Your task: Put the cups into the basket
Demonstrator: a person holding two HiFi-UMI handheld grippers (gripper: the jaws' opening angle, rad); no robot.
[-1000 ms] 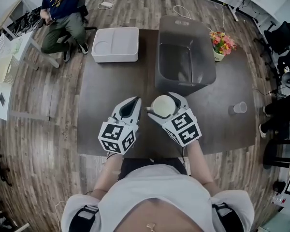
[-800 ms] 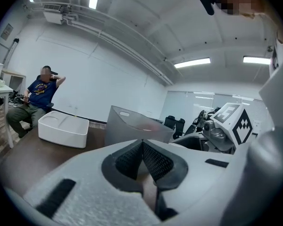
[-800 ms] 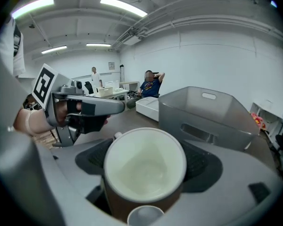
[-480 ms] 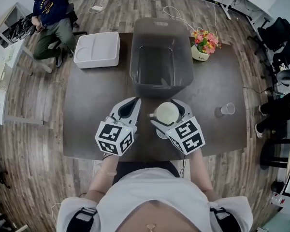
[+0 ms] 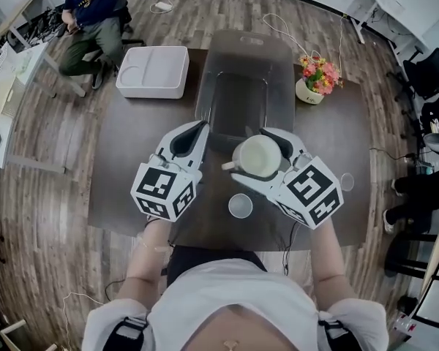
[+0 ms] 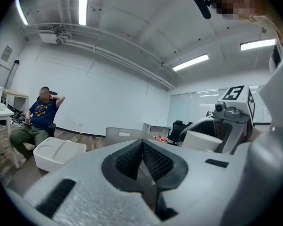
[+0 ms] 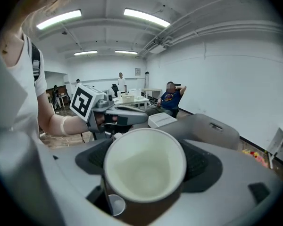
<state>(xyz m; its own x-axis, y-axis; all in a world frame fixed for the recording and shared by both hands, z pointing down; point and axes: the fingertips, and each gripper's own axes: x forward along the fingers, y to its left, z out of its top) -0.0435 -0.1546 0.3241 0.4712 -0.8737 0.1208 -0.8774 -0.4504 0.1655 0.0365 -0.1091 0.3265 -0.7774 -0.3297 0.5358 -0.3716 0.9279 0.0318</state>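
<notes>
- Right gripper [image 5: 263, 139] clamped on cup [image 5: 257, 156], at basket [image 5: 282, 79] near rim.
- Left gripper [image 5: 197, 129] jaws together, empty.
- Second cup [image 5: 240, 206] near table [image 5: 117, 167] front edge.

Office-like lab, ceiling strip lights [image 7: 146, 18], white desks [image 5: 384, 2], black office chairs [image 5: 428, 68]
</notes>
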